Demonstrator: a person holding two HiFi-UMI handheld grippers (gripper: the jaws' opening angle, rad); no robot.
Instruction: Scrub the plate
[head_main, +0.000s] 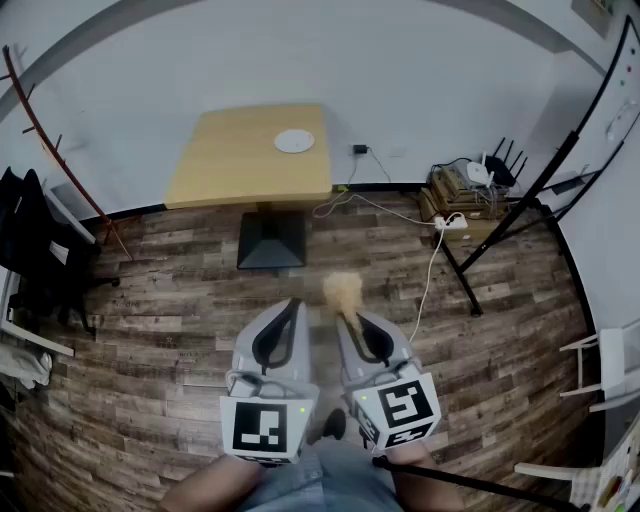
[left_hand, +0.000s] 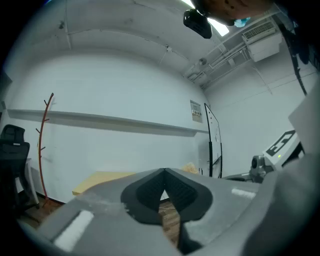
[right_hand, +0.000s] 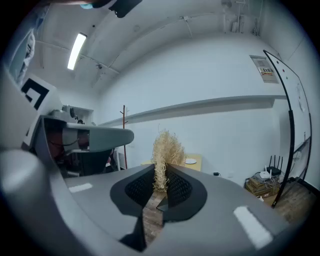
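White walls (head_main: 300, 50) above a wood-plank floor (head_main: 170, 300); a pale tabletop (head_main: 230, 160) on a black base (head_main: 271, 242) stands near the far wall; coat rack (left_hand: 43, 125) left, black frame (head_main: 548, 180) right; a strip light (right_hand: 76, 47) overhead.

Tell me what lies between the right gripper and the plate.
Head view: wood floor, then tabletop, between right gripper and plate; the table base stands just left.

scrubber (head_main: 343, 291) blurred, possibly straw | plate (head_main: 294, 141) near far edge of table (head_main: 225, 165), too small for detail | table half hidden in left gripper view
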